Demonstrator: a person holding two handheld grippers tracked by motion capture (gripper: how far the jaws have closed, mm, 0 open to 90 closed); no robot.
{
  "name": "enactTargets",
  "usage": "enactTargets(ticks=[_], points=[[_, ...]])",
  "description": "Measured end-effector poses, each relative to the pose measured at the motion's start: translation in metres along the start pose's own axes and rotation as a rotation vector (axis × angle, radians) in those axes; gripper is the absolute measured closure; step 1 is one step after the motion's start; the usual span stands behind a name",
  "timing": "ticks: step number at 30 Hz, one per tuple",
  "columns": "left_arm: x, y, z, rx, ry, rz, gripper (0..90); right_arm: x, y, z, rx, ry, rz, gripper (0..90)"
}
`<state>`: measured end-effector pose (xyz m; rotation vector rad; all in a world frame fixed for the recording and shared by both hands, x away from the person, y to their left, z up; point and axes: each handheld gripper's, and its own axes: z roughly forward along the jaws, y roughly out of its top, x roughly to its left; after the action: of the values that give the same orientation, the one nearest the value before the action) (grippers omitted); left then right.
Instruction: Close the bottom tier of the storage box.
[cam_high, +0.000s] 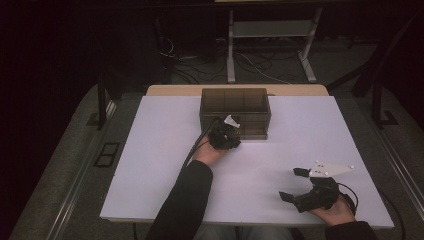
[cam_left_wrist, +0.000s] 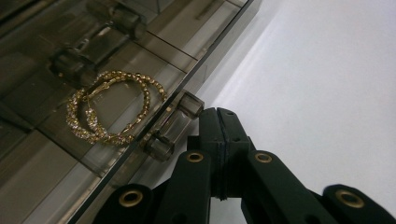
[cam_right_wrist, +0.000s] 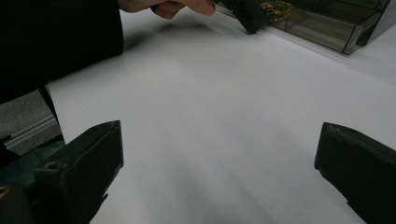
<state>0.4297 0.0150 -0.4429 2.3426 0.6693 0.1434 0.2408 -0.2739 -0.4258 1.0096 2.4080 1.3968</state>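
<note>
Left gripper fingers closed empty beside drawer handle, gold hoop earrings inside smoky box, right gripper fingers wide over white surface

The table carries a white rectangular top, with a strip of light wood exposed along its far edge. Grey carpeted floor surrounds it on both sides. A dark rectangular floor plate with two sections sits in the floor just left of the table. Beyond the far edge stands a pale metal frame with two upright legs and a crossbar. Loose cables lie tangled on the floor between that frame and the table. Dark slanted stand legs rise at the right side; another dark post stands at the left.
</note>
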Motion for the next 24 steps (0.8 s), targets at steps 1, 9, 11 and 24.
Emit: enactTargets(ticks=[1,9,11,24], points=[[0.001,0.000,0.000,-0.002,0.001,0.000,89.2,0.000,0.000,0.000,0.000,0.000,0.000,0.6],[0.005,0.000,0.002,-0.019,0.012,-0.031,89.2,0.000,0.000,0.000,-0.001,0.000,0.001,0.6],[0.006,0.001,0.002,-0.018,0.018,-0.026,89.2,0.000,0.000,0.000,-0.001,0.000,0.001,0.6],[0.011,0.004,0.005,-0.025,0.041,-0.027,89.2,0.000,0.000,0.000,-0.001,0.001,0.004,0.6]])
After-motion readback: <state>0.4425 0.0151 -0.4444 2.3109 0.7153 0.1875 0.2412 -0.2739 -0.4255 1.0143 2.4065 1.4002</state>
